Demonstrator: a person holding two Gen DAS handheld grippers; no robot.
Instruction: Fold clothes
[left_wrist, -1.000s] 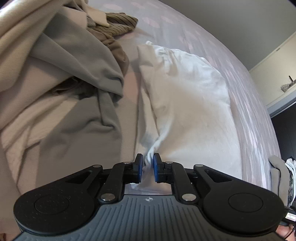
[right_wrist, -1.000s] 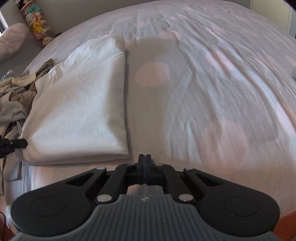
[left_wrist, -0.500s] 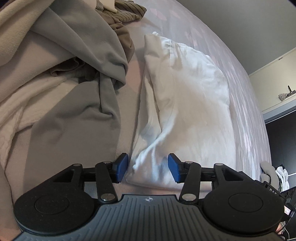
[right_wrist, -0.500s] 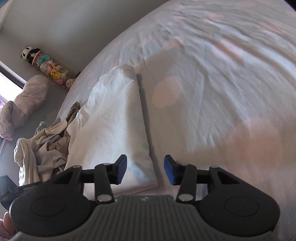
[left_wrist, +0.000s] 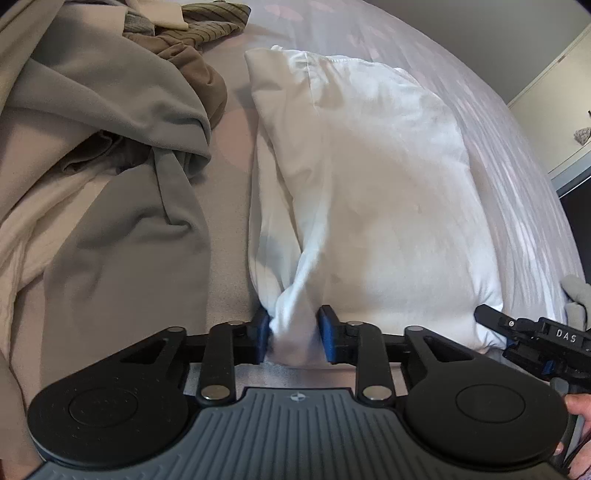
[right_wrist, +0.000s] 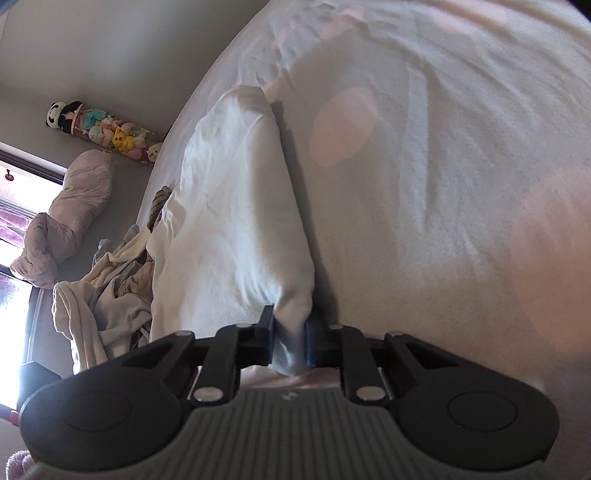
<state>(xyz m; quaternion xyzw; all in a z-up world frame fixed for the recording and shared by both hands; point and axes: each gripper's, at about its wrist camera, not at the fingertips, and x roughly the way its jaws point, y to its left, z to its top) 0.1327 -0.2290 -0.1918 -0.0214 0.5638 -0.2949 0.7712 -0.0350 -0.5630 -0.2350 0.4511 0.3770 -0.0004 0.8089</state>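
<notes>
Lying half-folded, white garment (left_wrist: 388, 206), near corners bunched between both closing tools.

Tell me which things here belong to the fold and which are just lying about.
In the job: white garment, left gripper and right gripper, both closing on its near corners.

Lying about: heap of clothes, bedsheet, plush toys, pillow.

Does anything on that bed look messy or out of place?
Yes: beside the white folded garment on the bed, a heap of clothes lies crumpled and tangled, grey, beige and striped pieces overlapping, none folded.
</notes>
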